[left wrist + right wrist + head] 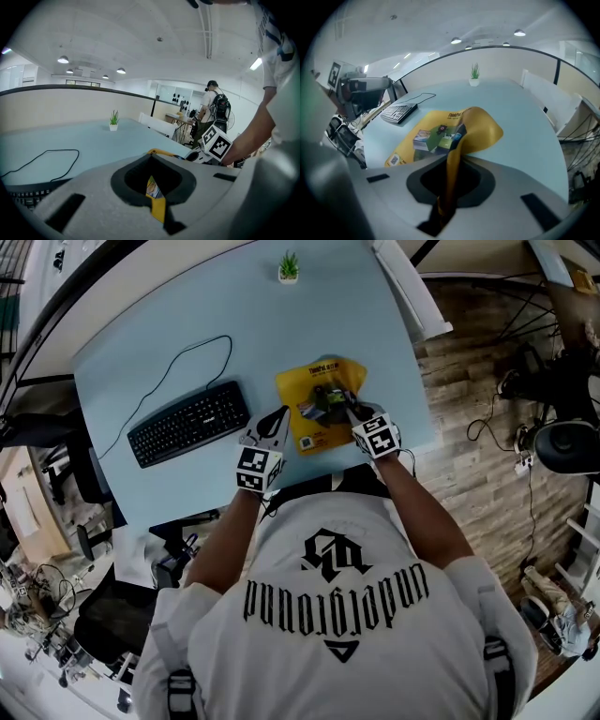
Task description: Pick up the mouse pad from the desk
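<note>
Left gripper [279,416] pinches the mouse pad [302,390] at 9 o'clock; right gripper [349,407] is clamped on its raised 3 o'clock fold.

I'm working in an open office: my pale blue surface [169,352] carries a cabled keyboard [187,423] and a small potted plant [289,266], round lights [63,59] sit in the white ceiling [140,37], and another desk [180,117] stands farther back.
</note>
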{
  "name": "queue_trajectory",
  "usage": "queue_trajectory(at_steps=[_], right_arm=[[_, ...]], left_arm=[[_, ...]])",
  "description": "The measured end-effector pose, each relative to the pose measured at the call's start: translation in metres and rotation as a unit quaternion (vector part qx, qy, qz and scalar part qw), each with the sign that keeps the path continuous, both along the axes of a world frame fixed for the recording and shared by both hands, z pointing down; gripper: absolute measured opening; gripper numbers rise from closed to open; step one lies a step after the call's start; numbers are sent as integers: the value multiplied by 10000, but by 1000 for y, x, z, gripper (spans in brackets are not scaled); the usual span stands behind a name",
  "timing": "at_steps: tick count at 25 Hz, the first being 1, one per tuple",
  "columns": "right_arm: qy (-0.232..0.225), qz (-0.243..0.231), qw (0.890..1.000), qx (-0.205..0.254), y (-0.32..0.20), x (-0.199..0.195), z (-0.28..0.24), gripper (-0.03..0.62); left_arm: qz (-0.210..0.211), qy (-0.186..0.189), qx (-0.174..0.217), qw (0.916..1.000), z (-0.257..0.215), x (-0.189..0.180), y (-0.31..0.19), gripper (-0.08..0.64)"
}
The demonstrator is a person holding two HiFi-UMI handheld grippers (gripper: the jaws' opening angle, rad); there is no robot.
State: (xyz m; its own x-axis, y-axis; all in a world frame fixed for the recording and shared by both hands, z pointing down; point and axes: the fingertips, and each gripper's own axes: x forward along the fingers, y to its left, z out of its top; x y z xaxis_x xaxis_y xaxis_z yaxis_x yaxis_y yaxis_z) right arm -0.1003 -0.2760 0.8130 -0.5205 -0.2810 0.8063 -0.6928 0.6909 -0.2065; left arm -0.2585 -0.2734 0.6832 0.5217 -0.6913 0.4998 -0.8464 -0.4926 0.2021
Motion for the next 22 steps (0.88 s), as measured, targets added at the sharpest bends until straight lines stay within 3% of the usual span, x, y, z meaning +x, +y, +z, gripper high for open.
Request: queue_trajectory(at_steps=[18, 22], right_arm=[[-943, -136, 9941, 513, 5, 7, -85, 25], [-1228, -129, 9902, 649, 4, 15, -111, 25]], left_arm=[[-436, 18, 322, 9985, -41, 35, 18, 8], [-530, 32, 559, 9970, -60, 46, 15, 8]])
